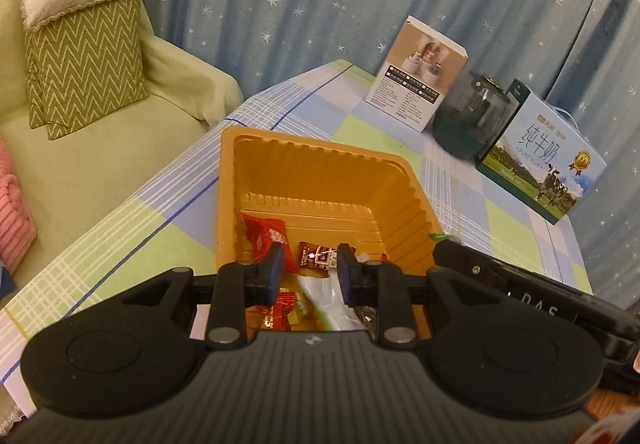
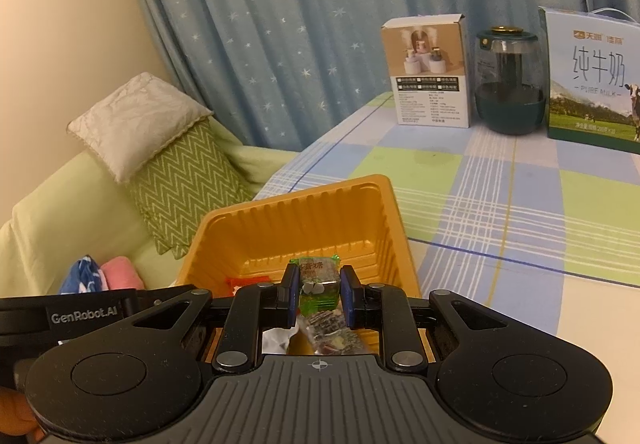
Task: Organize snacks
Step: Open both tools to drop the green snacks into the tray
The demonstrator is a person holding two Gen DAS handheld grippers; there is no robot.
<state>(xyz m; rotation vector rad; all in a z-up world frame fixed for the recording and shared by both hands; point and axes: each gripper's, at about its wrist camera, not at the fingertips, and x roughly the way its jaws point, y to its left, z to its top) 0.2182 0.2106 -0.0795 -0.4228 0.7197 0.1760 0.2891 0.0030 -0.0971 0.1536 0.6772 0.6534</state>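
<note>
An orange plastic tray (image 1: 320, 147) stands on the checked tablecloth and holds several wrapped snacks, among them a red packet (image 1: 266, 238) and a brown one (image 1: 316, 256). My left gripper (image 1: 311, 272) hovers over the tray's near end. It is open, its pads apart, and they press on nothing. A blurred white and green packet (image 1: 324, 298) shows just below them. Over the same tray (image 2: 296, 195), my right gripper (image 2: 320, 292) is shut on a green candy packet (image 2: 316, 272), which stands upright between the pads. More wrappers lie underneath.
At the table's far side stand a white product box (image 1: 416, 75), a dark green jar (image 1: 468, 119) and a milk carton case (image 1: 540, 163). A green sofa with cushions (image 1: 80, 71) lies left of the table. A starred blue curtain hangs behind.
</note>
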